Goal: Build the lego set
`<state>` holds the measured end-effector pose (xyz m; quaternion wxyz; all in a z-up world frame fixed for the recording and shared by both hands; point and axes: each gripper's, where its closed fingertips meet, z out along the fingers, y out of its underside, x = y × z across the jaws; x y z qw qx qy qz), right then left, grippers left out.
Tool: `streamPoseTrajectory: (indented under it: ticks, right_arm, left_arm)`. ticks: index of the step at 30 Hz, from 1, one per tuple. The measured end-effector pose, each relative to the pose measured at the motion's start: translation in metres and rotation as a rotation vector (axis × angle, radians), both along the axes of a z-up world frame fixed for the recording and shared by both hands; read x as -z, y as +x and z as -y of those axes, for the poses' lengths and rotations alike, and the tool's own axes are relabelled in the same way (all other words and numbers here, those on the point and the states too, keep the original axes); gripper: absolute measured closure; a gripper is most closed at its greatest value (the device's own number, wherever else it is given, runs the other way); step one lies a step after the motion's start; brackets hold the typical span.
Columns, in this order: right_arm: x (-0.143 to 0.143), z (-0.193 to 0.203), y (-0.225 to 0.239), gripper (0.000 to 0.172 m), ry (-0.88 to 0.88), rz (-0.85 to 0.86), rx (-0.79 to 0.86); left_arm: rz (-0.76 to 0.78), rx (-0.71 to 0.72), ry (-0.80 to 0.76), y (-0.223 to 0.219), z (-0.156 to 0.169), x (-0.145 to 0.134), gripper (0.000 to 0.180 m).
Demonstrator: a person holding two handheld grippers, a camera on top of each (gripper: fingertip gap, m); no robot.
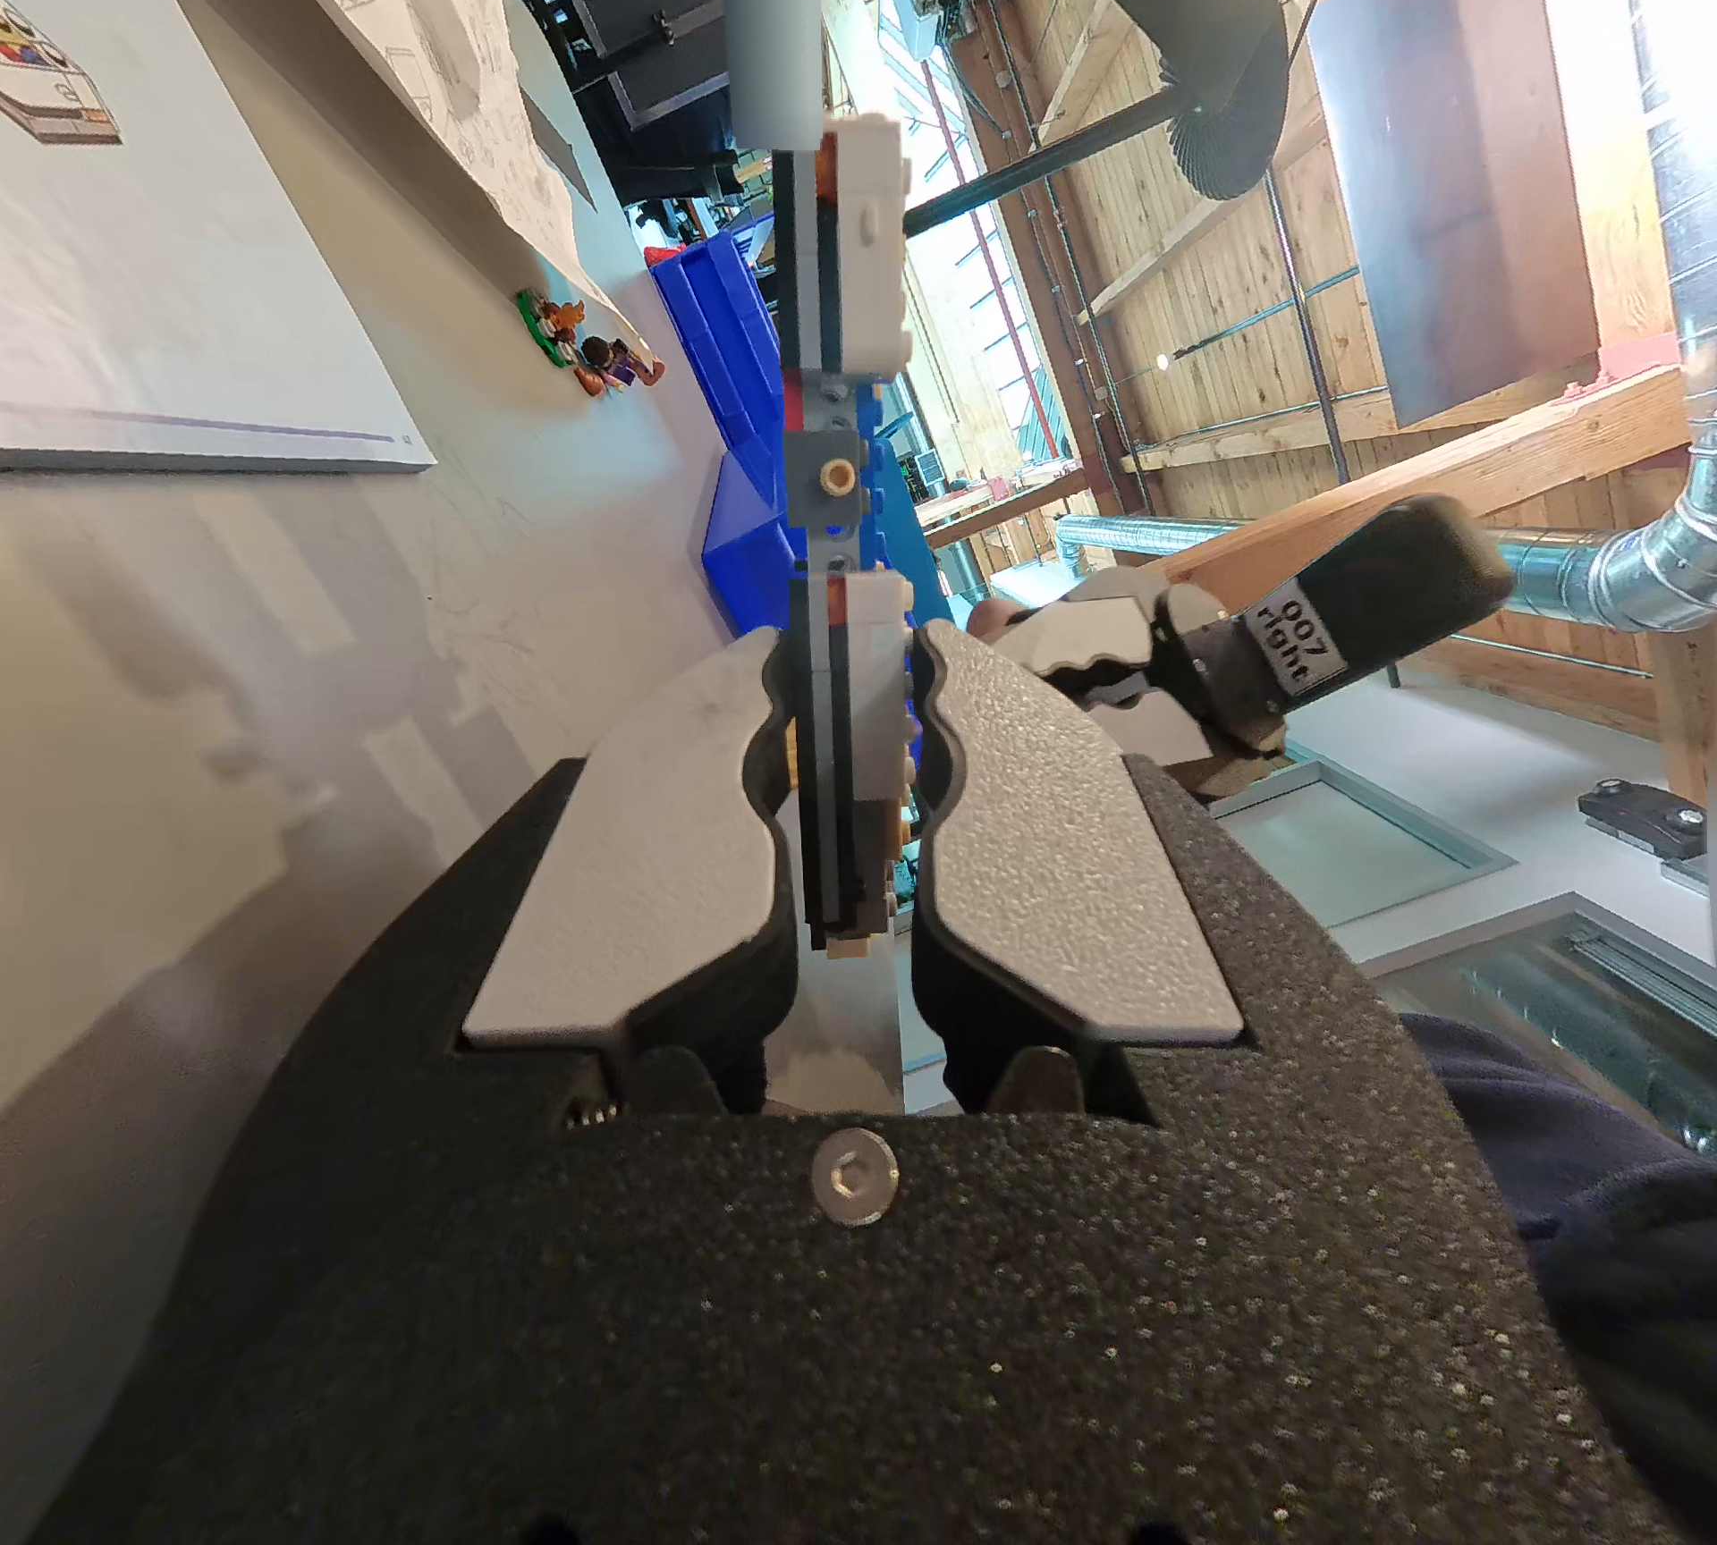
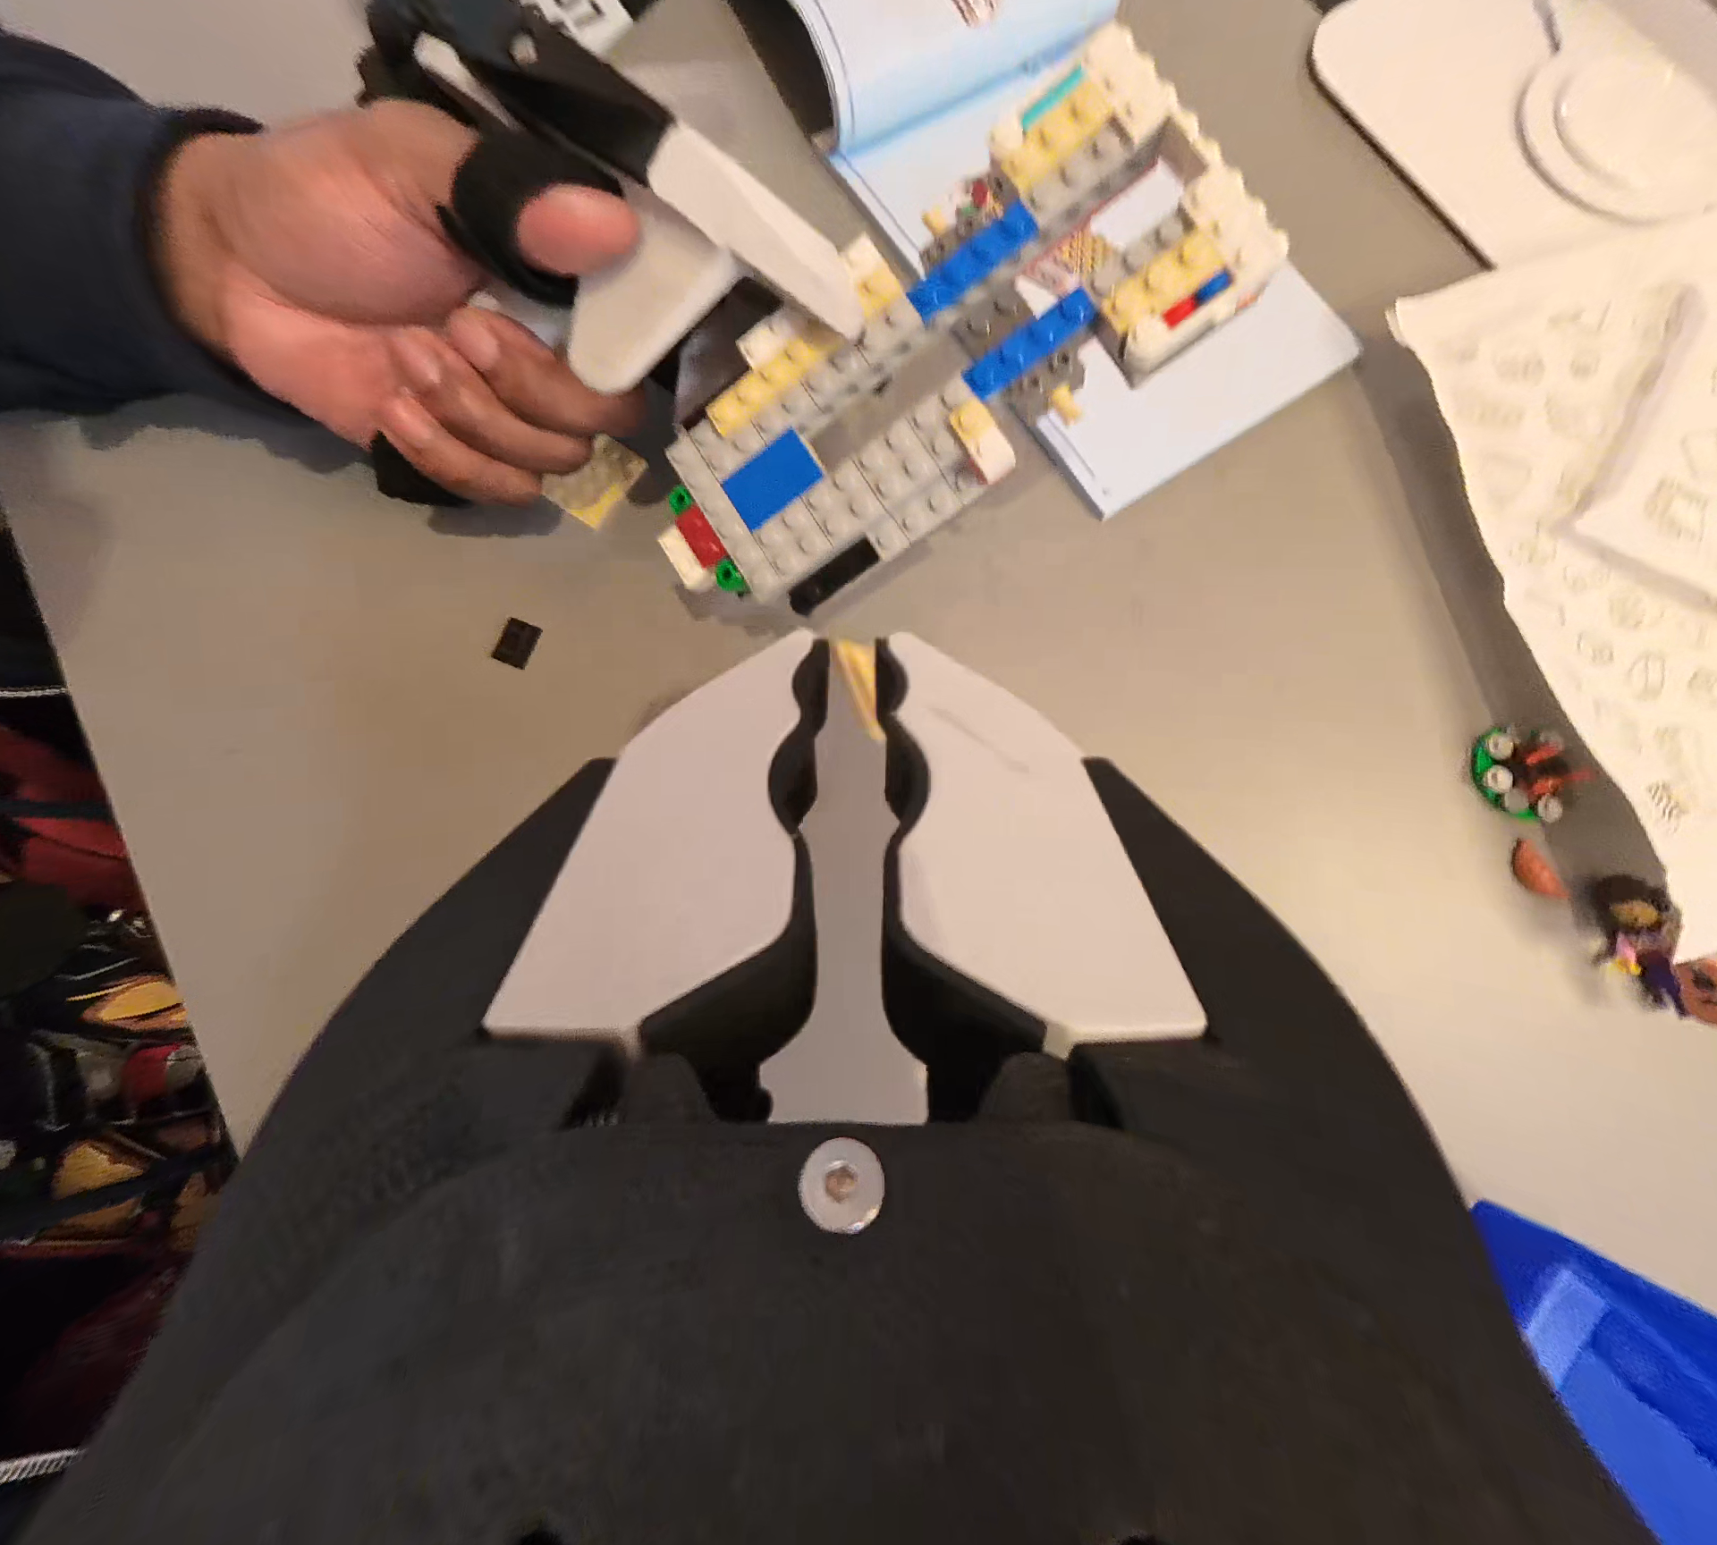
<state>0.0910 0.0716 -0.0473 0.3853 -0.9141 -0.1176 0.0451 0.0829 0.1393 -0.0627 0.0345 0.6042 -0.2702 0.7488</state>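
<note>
My left gripper (image 1: 845,655) is shut on a flat brick model (image 1: 841,479) of grey, white, blue and black bricks. It holds the model edge-on, above the grey table (image 1: 418,664). In the right wrist view a hand (image 2: 372,274) holds that gripper (image 2: 743,330), which clamps one end of the model (image 2: 836,479) in the air. My right gripper (image 2: 850,655) is shut on a small thin tan plate (image 2: 859,692), which sits slanted between the pads. Its tips are just below the model's near edge. It shows in the left wrist view (image 1: 1068,664), close to the right of my left fingers.
An open instruction booklet (image 2: 976,61) lies under the model, with a printed paper sheet (image 2: 1579,432) at the right. Small figure pieces (image 2: 1524,776) and a blue bin (image 2: 1617,1361) are at the right. A small black piece (image 2: 517,642) and a tan plate (image 2: 595,479) lie near the hand. Left tips to right tips: about 8 cm. Both grippers' tips are roughly 15 cm from the small black piece (image 2: 517,642).
</note>
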Motion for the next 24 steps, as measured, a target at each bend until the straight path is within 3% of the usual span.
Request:
streamPoseTrajectory:
  ticks: [3, 5, 10, 14, 17, 24]
  right_arm:
    - [-0.008, -0.005, 0.004, 0.166, 0.003, 0.054, -0.012]
    - [0.000, -0.005, 0.015, 0.156, -0.028, 0.091, 0.011]
    - [0.040, 0.009, 0.028, 0.143, -0.102, 0.039, 0.054]
    - [0.081, 0.022, 0.037, 0.123, -0.181, 0.046, -0.030]
    - [0.094, 0.029, 0.040, 0.116, -0.256, 0.069, -0.063]
    - [0.103, 0.029, 0.062, 0.118, -0.293, 0.207, -0.045]
  left_arm:
    - [-0.001, 0.001, 0.005, 0.000, 0.001, 0.000, 0.157]
    - [0.001, 0.000, 0.002, -0.001, 0.000, -0.001, 0.158]
    - [0.006, 0.003, 0.003, -0.001, 0.000, -0.002, 0.158]
    - [0.004, 0.011, -0.001, -0.001, 0.003, -0.002, 0.158]
    - [-0.001, 0.016, 0.007, -0.001, 0.004, 0.000, 0.158]
    - [-0.005, 0.018, 0.008, -0.001, 0.004, 0.001, 0.158]
